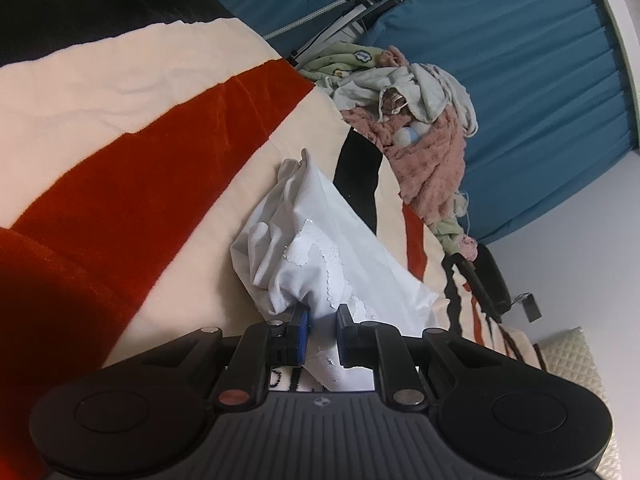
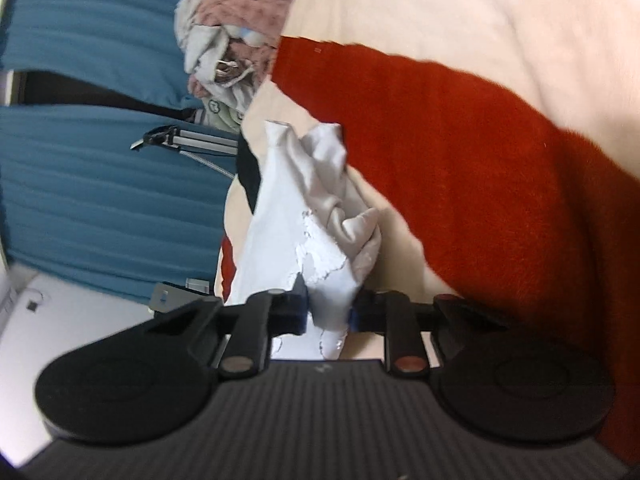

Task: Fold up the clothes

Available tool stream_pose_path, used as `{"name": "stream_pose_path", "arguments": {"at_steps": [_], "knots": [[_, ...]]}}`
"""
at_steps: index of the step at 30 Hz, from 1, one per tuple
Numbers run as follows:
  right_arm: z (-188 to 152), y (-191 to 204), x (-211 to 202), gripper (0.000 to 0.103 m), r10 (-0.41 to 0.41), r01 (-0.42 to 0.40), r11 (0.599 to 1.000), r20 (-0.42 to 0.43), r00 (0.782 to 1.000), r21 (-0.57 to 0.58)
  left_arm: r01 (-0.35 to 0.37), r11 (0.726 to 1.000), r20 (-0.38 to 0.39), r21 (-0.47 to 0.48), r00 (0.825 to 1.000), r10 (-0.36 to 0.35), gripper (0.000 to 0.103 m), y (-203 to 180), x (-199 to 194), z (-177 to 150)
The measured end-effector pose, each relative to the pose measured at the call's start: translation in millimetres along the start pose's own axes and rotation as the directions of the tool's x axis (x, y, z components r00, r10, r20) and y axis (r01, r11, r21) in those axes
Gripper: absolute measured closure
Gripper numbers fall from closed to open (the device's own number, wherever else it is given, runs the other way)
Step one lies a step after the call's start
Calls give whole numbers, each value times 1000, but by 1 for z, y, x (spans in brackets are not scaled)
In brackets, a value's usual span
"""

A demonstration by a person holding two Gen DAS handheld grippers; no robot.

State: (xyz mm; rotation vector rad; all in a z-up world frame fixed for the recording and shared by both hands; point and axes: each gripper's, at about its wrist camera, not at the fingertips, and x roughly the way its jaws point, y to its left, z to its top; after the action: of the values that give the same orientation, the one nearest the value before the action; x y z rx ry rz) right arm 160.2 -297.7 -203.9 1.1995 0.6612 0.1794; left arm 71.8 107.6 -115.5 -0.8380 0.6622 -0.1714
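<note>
- Garment: a white T-shirt [image 1: 316, 248] lies bunched on the striped blanket [image 1: 132, 128] of the bed, its long axis running straight away from both claws toward the clothes pile [image 1: 416, 120] at the far edge.
- The left claw [image 1: 322, 320] is clamped on a fold of the shirt's near end, with cloth pinched between the pads and a flap trailing back under the claw.
- The right claw [image 2: 330, 308] is likewise gripping the near end, white fabric squeezed between its jaws.
- Neither hand is nearer; both hold the same end, and the free bulk lies ahead of them on the bed.
- Judgement: the next move likely calls for spreading the two claws apart to open the shirt flat before any fold.
</note>
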Motion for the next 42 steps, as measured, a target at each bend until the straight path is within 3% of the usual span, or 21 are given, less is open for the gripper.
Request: {"name": "stream_pose_path", "arguments": {"at_steps": [7, 11, 16, 20, 24, 26, 28, 31, 33, 37, 42], "knots": [[-13, 28, -54, 86, 2, 6, 996, 96, 995, -85, 93, 995, -47, 28, 995, -92, 89, -21, -24, 3], [-10, 48, -94, 86, -17, 33, 994, 145, 989, -108, 178, 983, -95, 35, 980, -174, 89, -47, -33, 8], [13, 60, -133, 86, -11, 23, 998, 189, 982, -65, 220, 974, -174, 58, 963, -207, 89, -98, -20, 9], [54, 58, -143, 86, -18, 19, 1000, 195, 981, -6, 245, 961, -238, 129, 948, -210, 89, -150, 11, 11], [106, 56, -133, 86, -71, 67, 997, 218, 973, 29, 253, 943, -288, 215, 939, -187, 89, -207, 60, 7], [135, 58, -122, 86, -103, 101, 995, 238, 966, 21, 258, 934, -283, 248, 941, -185, 91, -238, 89, 10], [166, 65, -114, 86, -134, 134, 991, 263, 956, 16, 274, 916, -270, 292, 943, -196, 102, -269, 114, 15], [214, 86, -98, 85, -91, 115, 992, 325, 941, -57, 368, 875, -234, 314, 923, -304, 103, -317, 151, 36], [242, 98, -86, 85, -59, 107, 988, 356, 932, -114, 322, 876, -185, 360, 945, -271, 103, -343, 174, 44], [279, 108, -61, 87, -57, 147, 962, 359, 931, -229, 348, 890, -239, 293, 928, -284, 101, -340, 231, 36], [278, 101, -54, 89, -70, 209, 913, 371, 926, -350, 391, 918, -372, 66, 863, -341, 84, -267, 271, -9]]}}
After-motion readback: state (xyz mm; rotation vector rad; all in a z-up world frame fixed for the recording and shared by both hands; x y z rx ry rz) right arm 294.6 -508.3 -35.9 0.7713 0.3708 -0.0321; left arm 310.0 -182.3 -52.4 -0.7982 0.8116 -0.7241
